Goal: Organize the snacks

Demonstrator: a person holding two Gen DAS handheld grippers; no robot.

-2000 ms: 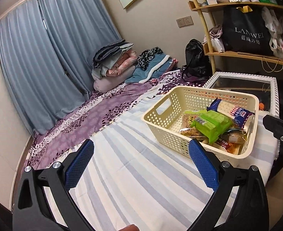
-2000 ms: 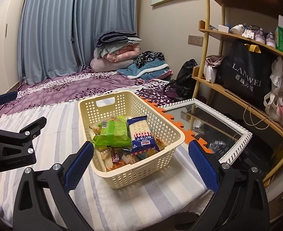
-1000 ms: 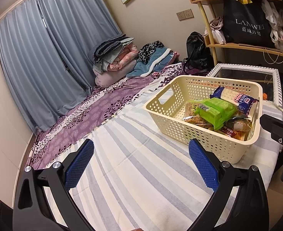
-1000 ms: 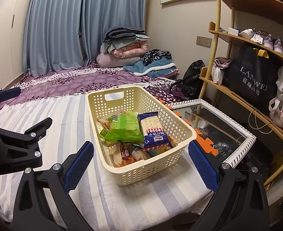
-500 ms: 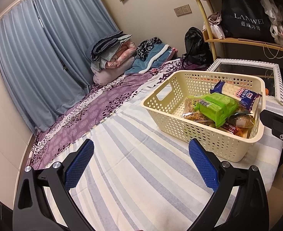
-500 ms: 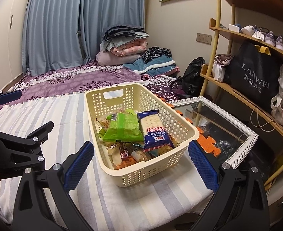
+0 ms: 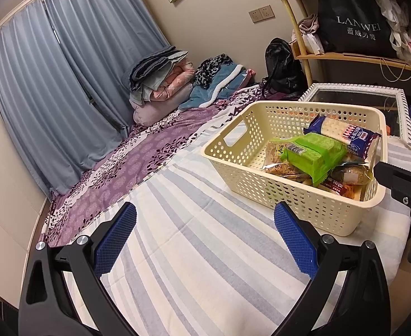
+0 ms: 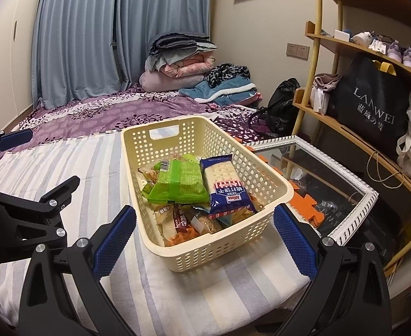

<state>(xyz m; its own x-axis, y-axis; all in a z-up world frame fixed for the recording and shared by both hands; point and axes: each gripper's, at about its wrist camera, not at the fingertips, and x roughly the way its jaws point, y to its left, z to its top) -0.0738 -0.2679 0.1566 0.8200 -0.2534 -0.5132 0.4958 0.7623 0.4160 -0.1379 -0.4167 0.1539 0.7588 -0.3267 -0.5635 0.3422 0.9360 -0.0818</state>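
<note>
A cream perforated basket (image 8: 219, 247) stands on the striped blanket (image 8: 177, 302) near the bed's corner; it also shows in the left wrist view (image 7: 261, 184). It holds several snack packs, with a green pack (image 8: 179, 180) and a blue cracker pack (image 8: 226, 187) on top. The same green pack (image 7: 313, 154) and cracker pack (image 7: 345, 133) show in the left wrist view. My right gripper (image 8: 204, 232) is open and empty, its fingers on either side of the basket's near end. My left gripper (image 7: 204, 236) is open and empty over the blanket, left of the basket.
A white-framed mirror (image 8: 345, 184) lies right of the basket, past the bed edge. A wooden shelf with a black LANWEI bag (image 8: 373, 106) stands at right. Folded bedding (image 8: 183, 58) is piled by the blue curtains. A purple floral sheet (image 7: 127, 173) covers the far bed.
Both views have shifted slightly; the basket now sits a little closer and lower in the right wrist view. The snacks have not moved. Both grippers stay open.
</note>
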